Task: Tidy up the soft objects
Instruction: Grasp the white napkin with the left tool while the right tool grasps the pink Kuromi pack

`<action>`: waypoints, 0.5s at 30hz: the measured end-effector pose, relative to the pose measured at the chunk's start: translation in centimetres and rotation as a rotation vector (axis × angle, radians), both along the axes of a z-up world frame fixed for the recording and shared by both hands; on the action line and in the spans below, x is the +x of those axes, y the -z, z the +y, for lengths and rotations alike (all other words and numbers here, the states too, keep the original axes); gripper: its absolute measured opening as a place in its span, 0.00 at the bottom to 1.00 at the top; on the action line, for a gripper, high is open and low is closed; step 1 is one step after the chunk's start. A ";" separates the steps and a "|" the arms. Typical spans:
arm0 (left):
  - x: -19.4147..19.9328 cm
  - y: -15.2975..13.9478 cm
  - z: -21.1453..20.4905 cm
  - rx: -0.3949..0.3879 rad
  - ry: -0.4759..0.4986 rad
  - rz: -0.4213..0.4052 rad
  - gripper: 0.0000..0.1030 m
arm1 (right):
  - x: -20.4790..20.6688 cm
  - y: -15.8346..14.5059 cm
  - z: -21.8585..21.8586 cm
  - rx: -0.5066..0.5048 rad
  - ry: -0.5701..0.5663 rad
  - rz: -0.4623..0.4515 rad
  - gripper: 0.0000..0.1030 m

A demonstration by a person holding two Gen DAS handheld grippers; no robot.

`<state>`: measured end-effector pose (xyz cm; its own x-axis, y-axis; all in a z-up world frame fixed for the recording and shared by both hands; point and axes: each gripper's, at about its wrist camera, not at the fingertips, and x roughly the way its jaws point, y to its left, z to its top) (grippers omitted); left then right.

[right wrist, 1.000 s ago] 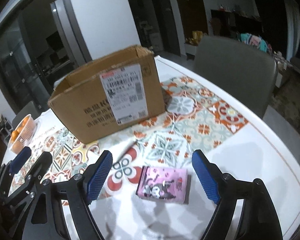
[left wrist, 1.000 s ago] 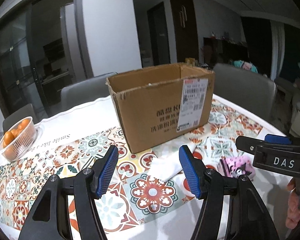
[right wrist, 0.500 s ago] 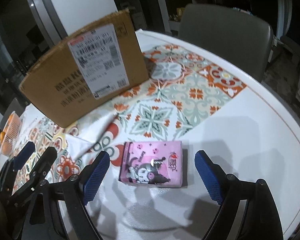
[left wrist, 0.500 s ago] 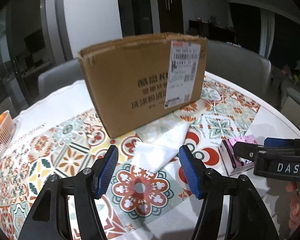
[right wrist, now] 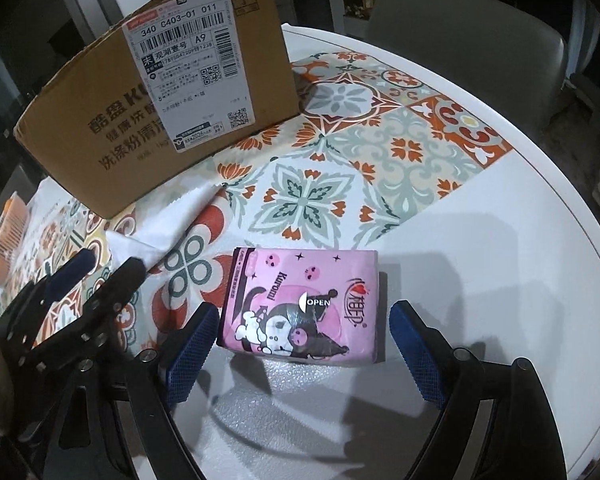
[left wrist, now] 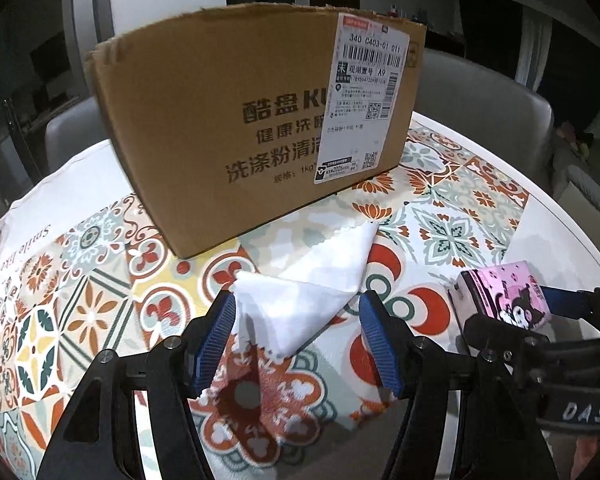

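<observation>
Task at its outset: left gripper [left wrist: 298, 338], jaws apart, straddles the white cloth [left wrist: 306, 292] on the patterned mat, right gripper [right wrist: 300, 354], jaws apart, flanks the pink tissue pack [right wrist: 302, 306]; neither yet gripped nor placed in the cardboard box [left wrist: 256, 120].

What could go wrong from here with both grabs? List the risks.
1. The white cloth lies flat and thin between the open left gripper; closing may pinch only a fold, or catch the patterned table mat beneath.
2. The pink tissue pack is wide; the open right gripper barely spans it and could crush or push it.
3. The two grippers sit close together and may collide when lifting toward the cardboard box.
</observation>
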<state>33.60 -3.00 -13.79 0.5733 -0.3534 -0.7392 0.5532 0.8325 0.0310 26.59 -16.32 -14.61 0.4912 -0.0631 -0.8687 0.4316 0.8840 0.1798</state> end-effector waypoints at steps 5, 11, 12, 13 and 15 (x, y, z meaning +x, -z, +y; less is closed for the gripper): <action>0.9 0.7 -0.7 0.016 -0.016 0.026 0.63 | 0.4 0.2 -0.1 -0.022 -0.010 -0.003 0.86; 1.1 1.1 -1.2 0.034 -0.026 0.046 0.50 | 0.4 0.3 -0.1 -0.051 -0.020 -0.007 0.85; 1.2 1.1 -1.3 0.026 -0.025 0.054 0.42 | 0.4 0.3 0.0 -0.053 -0.022 -0.008 0.85; 1.2 1.1 -1.4 0.023 -0.027 0.052 0.38 | 0.4 0.3 0.0 -0.056 -0.024 -0.008 0.85; 1.2 1.2 -1.7 0.025 -0.026 0.048 0.20 | 0.3 0.3 0.1 -0.060 -0.030 -0.014 0.80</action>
<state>34.82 -4.69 -14.99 0.5454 -0.3200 -0.7747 0.5330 0.8457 0.0259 26.91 -16.23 -14.86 0.5061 -0.0999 -0.8567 0.4023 0.9059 0.1320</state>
